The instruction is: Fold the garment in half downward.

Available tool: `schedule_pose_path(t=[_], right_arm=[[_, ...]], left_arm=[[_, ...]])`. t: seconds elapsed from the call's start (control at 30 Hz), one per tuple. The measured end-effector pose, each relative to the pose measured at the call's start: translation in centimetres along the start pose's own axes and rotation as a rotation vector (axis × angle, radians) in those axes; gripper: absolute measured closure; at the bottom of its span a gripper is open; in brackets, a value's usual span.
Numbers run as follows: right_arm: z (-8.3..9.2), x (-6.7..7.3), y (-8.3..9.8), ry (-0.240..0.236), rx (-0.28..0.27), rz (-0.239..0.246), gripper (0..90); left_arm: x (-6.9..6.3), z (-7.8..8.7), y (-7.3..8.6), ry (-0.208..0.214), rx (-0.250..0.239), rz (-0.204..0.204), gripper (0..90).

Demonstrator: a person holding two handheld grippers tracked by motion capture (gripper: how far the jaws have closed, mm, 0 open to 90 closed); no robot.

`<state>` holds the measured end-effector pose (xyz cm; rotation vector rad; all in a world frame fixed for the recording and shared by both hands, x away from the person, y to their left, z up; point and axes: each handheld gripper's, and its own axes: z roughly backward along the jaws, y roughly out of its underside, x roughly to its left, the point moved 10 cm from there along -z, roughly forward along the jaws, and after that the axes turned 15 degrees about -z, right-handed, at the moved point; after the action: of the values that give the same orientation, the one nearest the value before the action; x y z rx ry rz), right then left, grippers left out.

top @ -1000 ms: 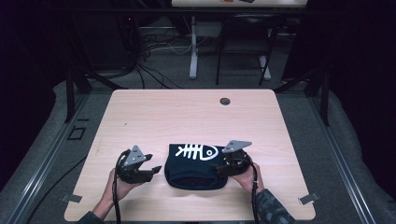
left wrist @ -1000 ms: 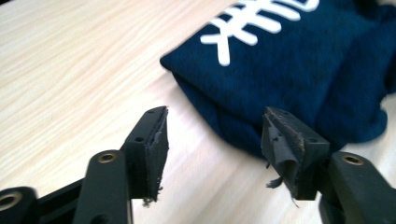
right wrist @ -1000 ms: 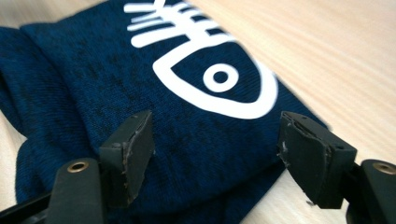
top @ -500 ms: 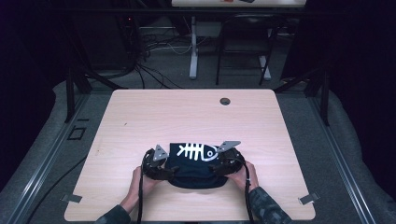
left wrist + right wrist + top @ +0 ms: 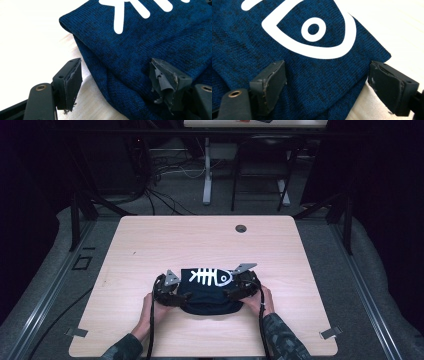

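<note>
Pale wooden table [image 5: 150, 245] holds a folded blue sweater [image 5: 210, 292] at six o'clock. Left gripper [image 5: 172, 295] at its nine o'clock edge and right gripper [image 5: 240, 287] at three o'clock both have jaws apart, just opening, cloth between them.

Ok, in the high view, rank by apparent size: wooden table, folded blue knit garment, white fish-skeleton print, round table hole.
Largest to smallest:
1. Light wooden table
2. Folded dark blue knit garment
3. White fish-skeleton print
4. Small round dark hole, farthest from the camera, yet clearly smallest.

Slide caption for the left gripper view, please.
Open left tongs straddle the folded edge of a blue knit garment.
</note>
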<state>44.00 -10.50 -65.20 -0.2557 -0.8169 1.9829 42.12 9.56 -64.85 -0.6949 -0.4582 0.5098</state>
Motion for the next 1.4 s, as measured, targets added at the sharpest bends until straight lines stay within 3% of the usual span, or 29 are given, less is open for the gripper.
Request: schedule_pose_path(t=[0.47,0.73,1.03,1.4], right_arm=[[1.1,0.4,-0.6,0.006,-0.032,-0.002,9.7],[4.5,0.1,-0.7,-0.009,-0.08,-0.027,8.1],[7.5,-1.6,1.1,0.016,-0.081,-0.055,7.9],[9.1,-3.8,3.9,0.058,-0.072,-0.099,7.8]], left_arm=[[0.4,1.3,-0.2,0.0,-0.017,0.019,16.5],[1.1,4.5,0.1,-0.029,-0.05,0.031,10.8],[3.2,7.8,3.0,-0.097,-0.025,0.075,5.7],[4.2,9.6,6.6,-0.133,0.034,0.121,1.1]])
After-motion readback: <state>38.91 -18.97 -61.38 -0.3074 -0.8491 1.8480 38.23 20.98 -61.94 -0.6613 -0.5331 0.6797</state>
